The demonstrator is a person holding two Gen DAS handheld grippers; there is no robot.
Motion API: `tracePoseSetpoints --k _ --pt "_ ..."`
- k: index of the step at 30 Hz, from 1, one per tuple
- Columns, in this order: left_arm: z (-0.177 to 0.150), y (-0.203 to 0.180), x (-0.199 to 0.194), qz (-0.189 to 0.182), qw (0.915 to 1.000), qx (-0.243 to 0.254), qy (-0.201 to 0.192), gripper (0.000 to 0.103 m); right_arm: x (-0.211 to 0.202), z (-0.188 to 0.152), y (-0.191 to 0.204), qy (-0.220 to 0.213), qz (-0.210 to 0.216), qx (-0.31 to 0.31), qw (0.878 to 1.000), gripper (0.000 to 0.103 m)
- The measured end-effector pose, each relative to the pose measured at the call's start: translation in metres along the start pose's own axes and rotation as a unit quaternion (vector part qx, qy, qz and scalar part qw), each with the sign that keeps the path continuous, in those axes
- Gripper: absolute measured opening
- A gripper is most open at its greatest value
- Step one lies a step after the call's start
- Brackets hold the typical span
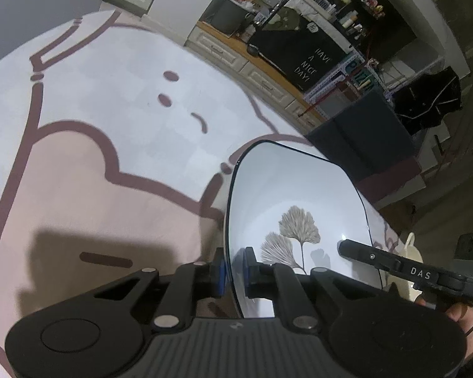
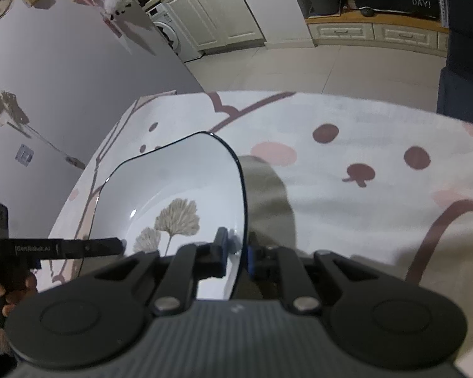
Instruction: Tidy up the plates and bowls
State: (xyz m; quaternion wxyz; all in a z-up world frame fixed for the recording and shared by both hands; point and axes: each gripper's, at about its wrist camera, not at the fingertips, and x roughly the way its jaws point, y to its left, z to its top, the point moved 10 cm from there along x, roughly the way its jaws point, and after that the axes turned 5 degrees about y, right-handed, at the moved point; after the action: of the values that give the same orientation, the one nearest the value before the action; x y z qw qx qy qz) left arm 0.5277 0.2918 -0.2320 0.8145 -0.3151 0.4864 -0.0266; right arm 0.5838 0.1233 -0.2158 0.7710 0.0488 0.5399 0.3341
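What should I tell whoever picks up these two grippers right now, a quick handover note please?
Left gripper: shut on the left rim of the plate.
Right gripper: shut on the opposite, right rim of the same plate.
Plate: white with a dark edge and a leaf print, held between both grippers over the patterned tablecloth. Whether it still touches the cloth cannot be told.
Done: plate gripped on both sides.
Left: carry it to where it belongs and set it down. No other plates, bowls or rack show in either view, so look around before moving. Keep both grips even; the plate is glossy and may slip.
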Motion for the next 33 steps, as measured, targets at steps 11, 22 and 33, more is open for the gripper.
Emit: tracePoseSetpoints --k 11,22,33 --pt "-0.002 -0.046 -0.044 -0.006 0.9995 0.021 -0.021 0.012 -0.061 -0.004 0.013 -0.031 -0.004 -0.004 1.0 0.014" --pt "-0.049 -0.105 -0.091 -0.003 0.9985 0.043 -0.035 0.011 -0.151 -0.052 0.018 -0.055 -0.008 0.007 0.998 0.013" --pt "-0.124 -0.178 -0.13 -0.019 0.9953 0.09 -0.028 0.012 -0.251 -0.13 0.006 -0.083 -0.017 0.028 0.996 0.013"
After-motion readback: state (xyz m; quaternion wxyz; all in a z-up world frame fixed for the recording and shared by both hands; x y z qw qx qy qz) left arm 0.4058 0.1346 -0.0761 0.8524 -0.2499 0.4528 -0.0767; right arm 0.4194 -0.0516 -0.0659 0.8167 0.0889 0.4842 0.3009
